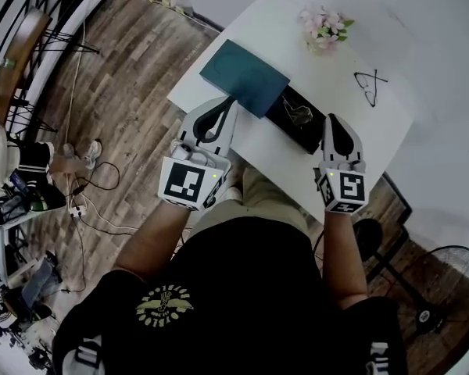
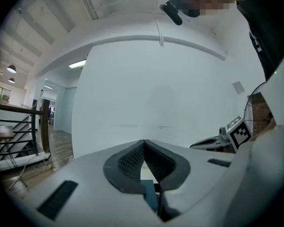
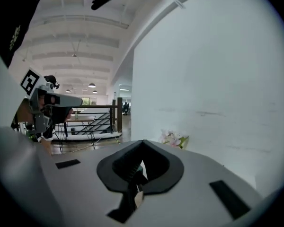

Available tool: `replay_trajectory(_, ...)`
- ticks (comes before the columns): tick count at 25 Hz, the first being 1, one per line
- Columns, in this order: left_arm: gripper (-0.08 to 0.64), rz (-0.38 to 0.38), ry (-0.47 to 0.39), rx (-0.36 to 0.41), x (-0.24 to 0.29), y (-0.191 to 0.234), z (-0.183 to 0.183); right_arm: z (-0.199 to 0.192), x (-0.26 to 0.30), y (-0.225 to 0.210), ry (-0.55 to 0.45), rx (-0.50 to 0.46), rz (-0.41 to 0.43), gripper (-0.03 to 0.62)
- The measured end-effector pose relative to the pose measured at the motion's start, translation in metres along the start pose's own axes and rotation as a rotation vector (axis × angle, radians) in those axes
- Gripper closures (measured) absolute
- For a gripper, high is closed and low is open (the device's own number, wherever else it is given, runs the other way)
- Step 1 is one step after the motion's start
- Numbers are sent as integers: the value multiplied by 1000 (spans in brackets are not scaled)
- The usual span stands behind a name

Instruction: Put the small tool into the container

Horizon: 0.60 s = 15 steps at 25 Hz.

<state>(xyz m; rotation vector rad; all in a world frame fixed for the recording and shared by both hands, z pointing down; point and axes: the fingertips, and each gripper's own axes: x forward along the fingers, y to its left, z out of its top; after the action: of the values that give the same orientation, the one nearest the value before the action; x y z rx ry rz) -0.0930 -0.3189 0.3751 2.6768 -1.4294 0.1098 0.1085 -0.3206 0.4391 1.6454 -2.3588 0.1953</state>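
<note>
Both grippers are held up off the white bench (image 1: 277,41), side by side in front of the person. The left gripper (image 1: 230,101) has its fingers (image 2: 128,162) pinched together at the tips with nothing in them; through the little gap behind the tips you can see down to the teal lid (image 1: 244,76). The right gripper (image 1: 331,119) is the same deal, fingers (image 3: 156,167) closed tight and empty.

The container (image 1: 303,131) is a black box sitting open on the bench, roughly between the two grippers and a bit farther out. The teal lid lies on its left, far side; touching its edge or overlapping it, can't tell which. The small tool (image 1: 297,114) looks like the shiny wiry thing lying inside the black box; too small to make out more.

Farther right on the bench there's a pair of glasses (image 1: 370,87); near the far edge, a small bunch of pink flowers (image 1: 324,28). The floor (image 1: 133,92) on the left is wood planks with some cables (image 1: 102,182) trailing across it.
</note>
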Motion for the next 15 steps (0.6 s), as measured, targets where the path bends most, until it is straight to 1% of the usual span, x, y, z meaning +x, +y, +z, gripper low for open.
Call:
replay_trajectory(5,552,26,-47,-13,-16,0,24,29,-25,9,-76,-17,7,591)
replay_trajectory(10,552,31,-83,0,-38,-4,44,58,-50,25,-140,-41,37,591)
replay_trajectory(15,552,39,-104,-1,-58,-7,55,74,-68,35,-149,-40,39,591)
